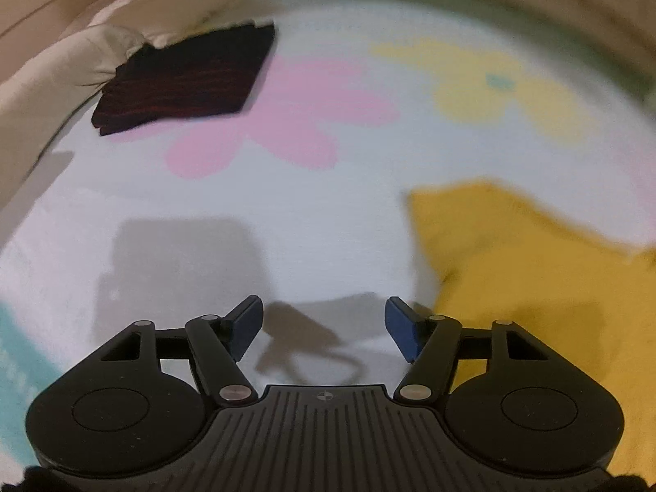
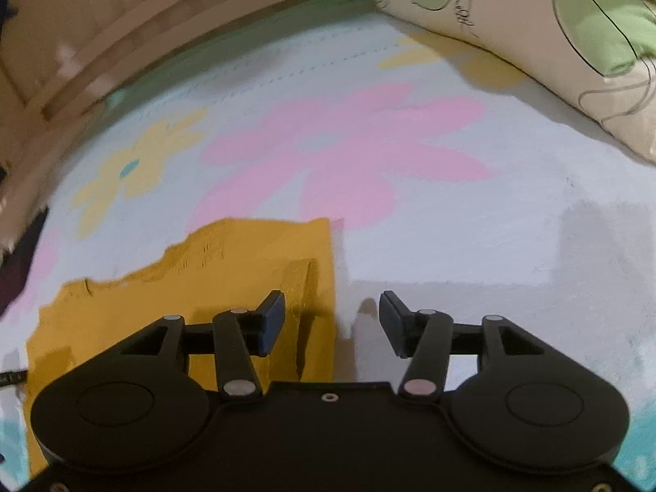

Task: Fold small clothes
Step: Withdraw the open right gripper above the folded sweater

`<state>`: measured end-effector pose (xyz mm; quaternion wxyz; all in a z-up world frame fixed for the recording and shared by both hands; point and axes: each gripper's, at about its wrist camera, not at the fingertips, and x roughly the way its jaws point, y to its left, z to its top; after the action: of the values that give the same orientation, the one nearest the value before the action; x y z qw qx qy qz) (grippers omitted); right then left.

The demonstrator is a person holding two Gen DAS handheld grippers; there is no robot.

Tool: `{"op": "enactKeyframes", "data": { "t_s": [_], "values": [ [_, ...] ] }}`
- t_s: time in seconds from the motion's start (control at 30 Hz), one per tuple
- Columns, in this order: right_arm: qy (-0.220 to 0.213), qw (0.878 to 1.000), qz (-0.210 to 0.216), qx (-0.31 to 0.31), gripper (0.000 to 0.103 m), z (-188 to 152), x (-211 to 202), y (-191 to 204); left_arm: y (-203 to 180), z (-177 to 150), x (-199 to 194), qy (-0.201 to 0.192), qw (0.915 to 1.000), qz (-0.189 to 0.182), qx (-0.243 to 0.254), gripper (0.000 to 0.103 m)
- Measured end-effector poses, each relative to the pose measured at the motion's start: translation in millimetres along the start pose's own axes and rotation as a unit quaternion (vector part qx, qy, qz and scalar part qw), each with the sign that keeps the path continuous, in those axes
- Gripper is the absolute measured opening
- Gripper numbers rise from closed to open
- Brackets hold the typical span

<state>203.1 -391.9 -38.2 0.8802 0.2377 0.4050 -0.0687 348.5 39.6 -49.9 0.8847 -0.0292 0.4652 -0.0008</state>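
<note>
Flowered bedsheet (image 2: 451,225), yellow garment (image 2: 229,283) flat beneath open empty right tool (image 2: 332,320), right of open left tool (image 1: 324,324)

- A white sheet (image 1: 328,205) printed with pink and yellow flowers is covering the bed.
- A beige pillow (image 2: 533,41) with green leaf shapes is lying at its far right corner.
- A pale cushion (image 1: 61,65) is resting at the left edge.
- A wooden headboard (image 2: 123,20) is running behind.

Left black plastic two-finger gripper (image 1: 324,324): ribbed housing, blue pads, silver pivot pins. Right black plastic gripper (image 2: 332,324): smooth housing, one central screw.
</note>
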Motion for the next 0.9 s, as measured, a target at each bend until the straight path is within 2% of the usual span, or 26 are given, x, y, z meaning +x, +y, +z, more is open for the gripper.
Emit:
{"op": "enactKeyframes", "data": {
  "t_s": [0.03,0.1,0.2,0.3,0.37,0.4,0.43,0.5,0.6,0.63,0.73,0.83,0.9],
  "values": [
    [0.0,1.0,0.008,0.006,0.07,-1,2,-1,0,2,-3,-0.011,0.9996,-0.024,-0.01,0.065],
    [0.003,1.0,0.015,0.008,0.071,-1,8,0,-7,7,-2,-0.019,0.9976,-0.065,-0.014,0.065],
    [0.014,1.0,0.018,0.01,0.071,-5,18,2,-24,2,3,-0.014,0.9948,-0.1,0.014,0.066],
    [0.019,1.0,0.017,-0.008,0.069,-10,21,8,-42,-6,17,0.02,0.9932,-0.083,0.079,0.066],
    [0.033,0.998,0.005,-0.051,0.056,-10,20,15,-48,-12,19,0.011,0.9912,-0.064,0.115,0.073],
    [0.037,0.996,-0.011,-0.075,0.044,-10,19,18,-47,-12,20,0.015,0.9913,-0.06,0.116,0.074],
    [0.04,0.994,-0.023,-0.095,0.042,-10,18,19,-43,-12,20,0.019,0.9925,-0.063,0.103,0.074],
    [0.042,0.995,-0.019,-0.091,0.042,-11,15,11,-38,-10,22,0.023,0.9934,-0.069,0.089,0.074],
    [0.039,0.996,-0.026,-0.081,0.042,-10,10,4,-40,-12,21,0.019,0.9929,-0.067,0.097,0.075],
    [0.037,0.996,-0.028,-0.082,0.045,-10,8,3,-38,-12,20,0.018,0.9927,-0.067,0.098,0.075],
    [0.028,0.997,0.02,-0.064,0.05,-10,-3,-5,-38,-7,23,0.02,0.9921,-0.074,0.099,0.075],
    [0.046,0.991,0.062,-0.109,0.055,-13,-15,0,-39,-8,23,0.022,0.9919,-0.078,0.098,0.075],
    [0.048,0.987,0.072,-0.132,0.058,-17,-21,5,-41,-8,24,0.022,0.992,-0.076,0.099,0.076]
  ]
}}
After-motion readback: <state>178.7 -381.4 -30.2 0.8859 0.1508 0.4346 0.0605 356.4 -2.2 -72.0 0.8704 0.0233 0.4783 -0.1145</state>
